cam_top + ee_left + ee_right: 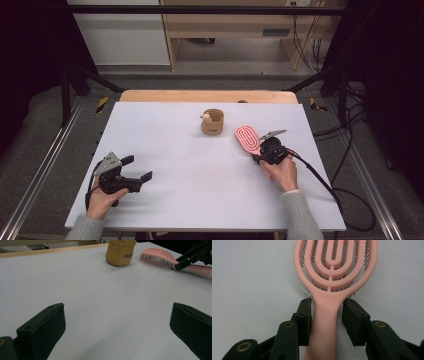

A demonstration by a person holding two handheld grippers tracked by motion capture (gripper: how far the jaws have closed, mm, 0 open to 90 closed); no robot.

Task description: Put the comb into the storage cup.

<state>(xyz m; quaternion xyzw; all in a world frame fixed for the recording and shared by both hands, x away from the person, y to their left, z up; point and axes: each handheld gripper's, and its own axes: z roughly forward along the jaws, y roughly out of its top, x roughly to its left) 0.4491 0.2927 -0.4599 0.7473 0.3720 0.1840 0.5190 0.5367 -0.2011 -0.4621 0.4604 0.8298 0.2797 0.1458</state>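
A pink vented hairbrush lies bristles down on the white table, right of centre. My right gripper straddles its handle: the left pad looks to be against the handle, while a thin gap shows at the right pad, so it is open around it. A tan cup stands just left of the brush. Near the table's front left, my left gripper rests wide open with nothing between its jaws, pointing toward the cup.
Bare white tabletop lies between the two hands. A wooden strip runs along the table's far edge. Black frame posts and cables flank the table on the right.
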